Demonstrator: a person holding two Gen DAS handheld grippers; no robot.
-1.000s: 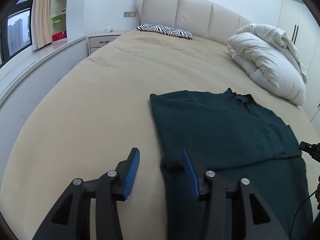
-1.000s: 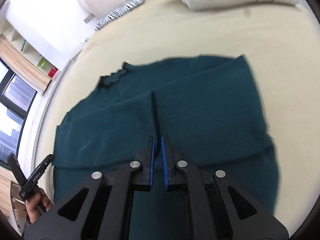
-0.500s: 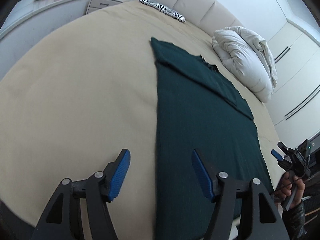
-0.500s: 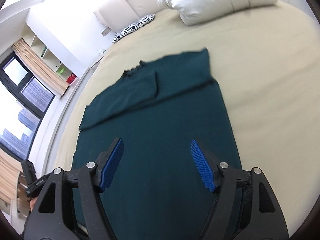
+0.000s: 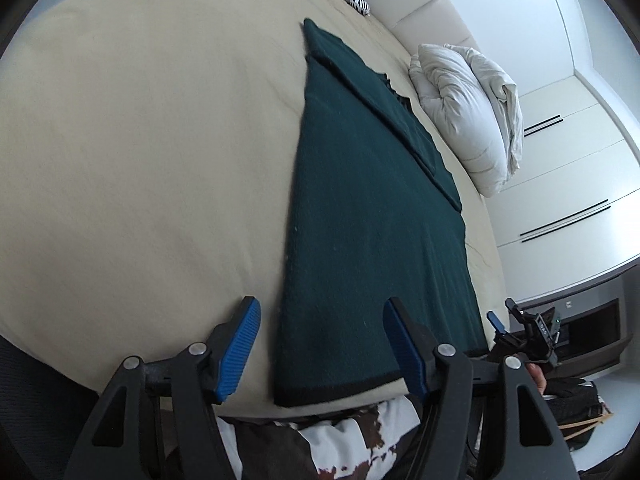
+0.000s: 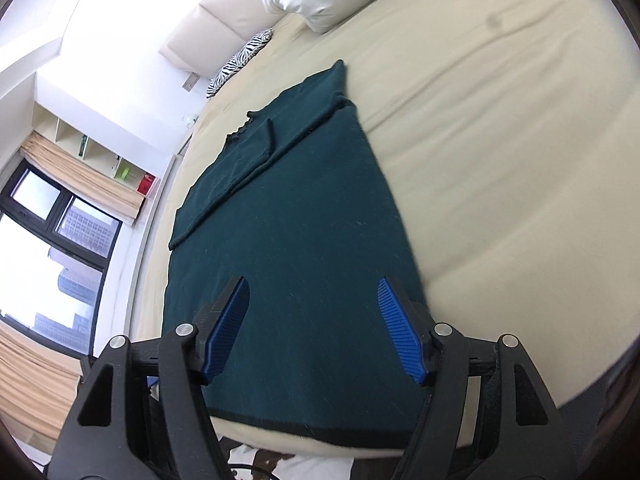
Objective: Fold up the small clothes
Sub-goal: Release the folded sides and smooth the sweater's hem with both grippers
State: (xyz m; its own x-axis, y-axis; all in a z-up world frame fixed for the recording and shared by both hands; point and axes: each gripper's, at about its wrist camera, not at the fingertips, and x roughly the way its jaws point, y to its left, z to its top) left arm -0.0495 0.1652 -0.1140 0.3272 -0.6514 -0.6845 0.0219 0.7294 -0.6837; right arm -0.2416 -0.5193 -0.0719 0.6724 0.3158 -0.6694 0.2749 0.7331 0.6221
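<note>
Left hand-held gripper [image 5: 320,342]: jaws spread wide, holding nothing, poised above the near left corner of the dark green garment [image 5: 372,208]. Right hand-held gripper [image 6: 314,328]: jaws likewise apart and empty, poised over the near right part of the same garment [image 6: 296,240].

The garment lies flat on the beige bed [image 5: 140,140], its dark-trimmed hem [image 5: 340,394] at the near edge of the mattress. Both sleeves appear already turned in across the upper body, meeting near the collar [image 6: 240,132].

Step in hand, as judged: taking up the hem to fold the lower half toward the collar. To do it well, each gripper should close on one hem corner, catching all layers, then both should lift evenly and travel together so the fold line stays square and the tucked sleeves are not dragged out of place.

Count: one garment; two hand-held grippers; one white duvet [image 5: 472,108] bundled at the far side; one zebra-print pillow [image 6: 240,60] by the headboard [image 5: 416,12].
</note>
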